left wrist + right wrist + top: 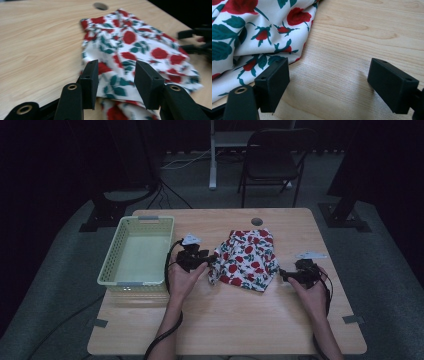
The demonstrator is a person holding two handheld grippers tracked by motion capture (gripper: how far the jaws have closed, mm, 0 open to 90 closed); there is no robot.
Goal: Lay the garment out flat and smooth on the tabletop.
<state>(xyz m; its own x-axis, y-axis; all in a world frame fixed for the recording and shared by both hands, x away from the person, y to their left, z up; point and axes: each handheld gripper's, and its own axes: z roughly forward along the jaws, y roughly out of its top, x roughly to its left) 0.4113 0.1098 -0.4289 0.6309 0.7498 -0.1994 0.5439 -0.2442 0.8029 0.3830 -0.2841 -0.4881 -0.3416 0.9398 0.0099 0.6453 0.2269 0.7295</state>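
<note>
**Folded floral cloth between two tools, left tool at its edge**

Position. The folded cloth [246, 259] lies on the desk [225, 320], right of centre, between the two hands. Its long axis runs away from the person: narrow gathered end far, near the cable hole [256, 221], wider loose hems near.

Key relation. The left tool [212, 257] is the closer one; seen from above, its tips meet the cloth's left edge. In the left gripper view the jaws stand partly spread, with a fold of the fabric [120, 82] lying in the gap between them; the pads do not appear to press on it, so I read this as no grip. The right tool [284, 275] sits just off the cloth's near right corner. In the right gripper view its jaws are spread wide over bare wood, the cloth's hem [249, 45] just beside the left-hand pad [273, 82], apart from the other.

Judgement: any move toward the basket [136, 251], which stands left of the cloth and beside the left hand [182, 280], favours the left tool.

Materials.
- Cloth: thin woven fabric, white ground, red roses, dark green leaves; soft, layered, creased, edges uneven. Likely to sag and unfold if lifted from one side.
- Desk: pale wood-grain laminate, smooth, matt.
- Basket: pale yellow-green plastic, rectangular, perforated walls, looks empty.
- Pads: black, blocky, flat-faced.
</note>
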